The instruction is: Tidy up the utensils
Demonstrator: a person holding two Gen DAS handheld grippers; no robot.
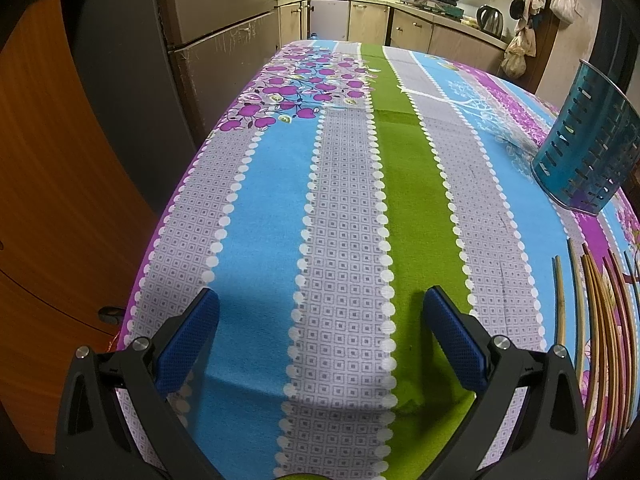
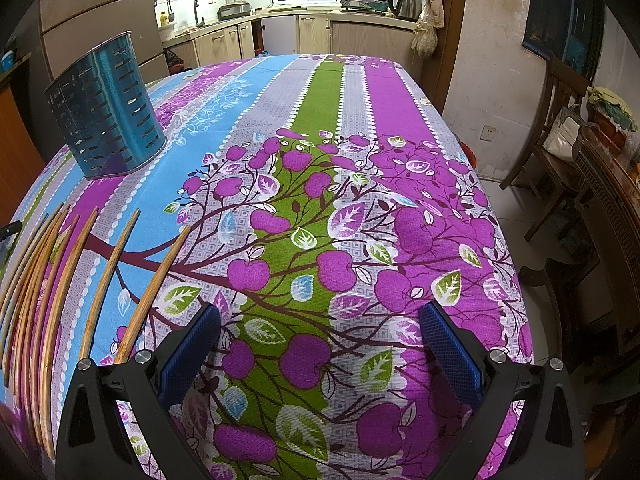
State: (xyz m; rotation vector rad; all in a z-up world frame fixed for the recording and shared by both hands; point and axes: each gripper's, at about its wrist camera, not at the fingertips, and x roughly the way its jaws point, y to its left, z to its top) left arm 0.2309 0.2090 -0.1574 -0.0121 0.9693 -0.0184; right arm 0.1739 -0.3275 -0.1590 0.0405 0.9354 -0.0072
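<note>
Several wooden chopsticks (image 2: 52, 280) lie side by side on the patterned tablecloth at the left of the right wrist view; they also show at the right edge of the left wrist view (image 1: 600, 320). A blue perforated metal utensil holder (image 2: 106, 114) stands upright beyond them; in the left wrist view it is at the far right (image 1: 588, 148). My left gripper (image 1: 320, 340) is open and empty above the cloth, left of the chopsticks. My right gripper (image 2: 320, 344) is open and empty, just right of the nearest chopstick (image 2: 154, 292).
The table (image 1: 280, 184) carries a striped floral cloth. A fridge (image 1: 224, 40) and wooden door (image 1: 48, 200) stand left of it. Wooden chairs (image 2: 560, 152) and a cabinet stand right of the table. Kitchen counters lie beyond.
</note>
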